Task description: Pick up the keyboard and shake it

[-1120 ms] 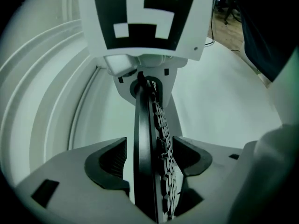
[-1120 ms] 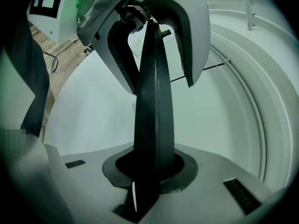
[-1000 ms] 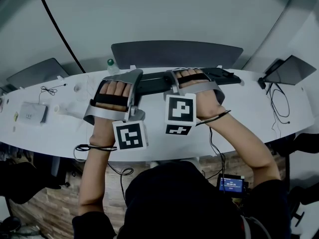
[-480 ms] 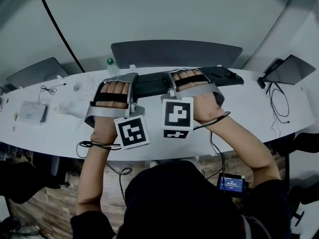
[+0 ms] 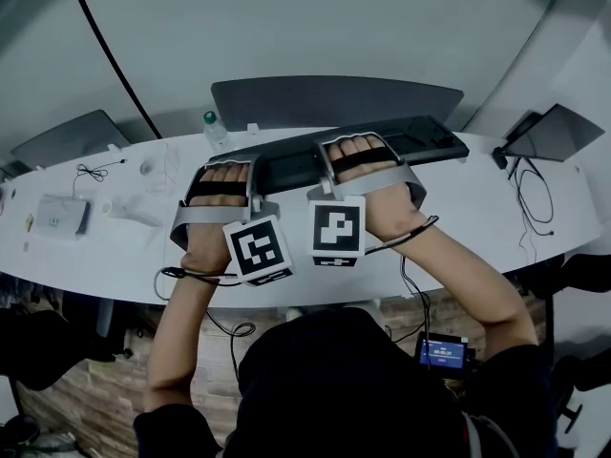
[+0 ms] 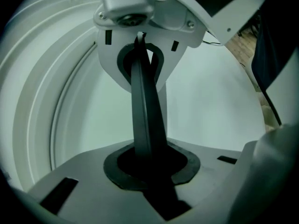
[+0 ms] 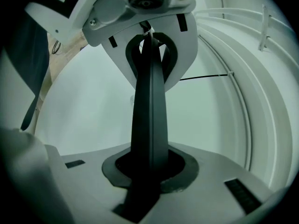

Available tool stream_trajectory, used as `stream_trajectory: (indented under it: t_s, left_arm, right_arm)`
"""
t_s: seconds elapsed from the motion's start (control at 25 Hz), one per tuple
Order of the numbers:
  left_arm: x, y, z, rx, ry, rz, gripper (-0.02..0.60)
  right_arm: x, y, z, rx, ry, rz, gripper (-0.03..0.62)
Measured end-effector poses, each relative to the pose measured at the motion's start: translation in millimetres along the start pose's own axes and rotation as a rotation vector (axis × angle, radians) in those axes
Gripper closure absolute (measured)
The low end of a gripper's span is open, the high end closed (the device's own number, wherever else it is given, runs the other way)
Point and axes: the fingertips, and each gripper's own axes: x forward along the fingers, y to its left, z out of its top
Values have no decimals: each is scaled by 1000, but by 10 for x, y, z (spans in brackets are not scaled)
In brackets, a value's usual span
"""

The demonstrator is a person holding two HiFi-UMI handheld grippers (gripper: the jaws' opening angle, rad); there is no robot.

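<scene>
Our left gripper (image 6: 143,115) has just been closing its jaws, which now clamp the near edge of the black keyboard (image 5: 420,141), seen edge-on between them. Just to its right, our right gripper (image 7: 149,115) pinches the same edge. The keyboard stretches beyond both, above the white table (image 5: 496,208).

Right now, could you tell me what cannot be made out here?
Keys on the keyboard: head view, too small, middle covered by left hand and right hand; gripper views show it edge-on.
Label on bottle: head view, too small.
Text on screen: head view, too small.
</scene>
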Motion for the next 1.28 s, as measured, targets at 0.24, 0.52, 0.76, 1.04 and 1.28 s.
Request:
stream_trajectory:
  t_s: [0.24, 0.52, 0.76, 1.04, 1.28]
  left_arm:
    - [34, -39, -17, -26, 12, -14, 486]
    - [74, 12, -138, -60, 17, -3, 486]
    - [100, 32, -174, -97, 16, -5, 486]
    - [111, 27, -278, -162, 21, -10, 486]
    - [84, 78, -379, -212, 15, 8, 486]
  right_arm:
    - [4, -27, 8, -24, -26, -45, 440]
    - [-11, -186, 174, 15, -107, -138, 402]
    - [-102, -200, 94, 16, -104, -129, 402]
    - [-246, -247, 30, 35, -117, -157, 402]
    - [-450, -384, -82, 119, -154, -223, 404]
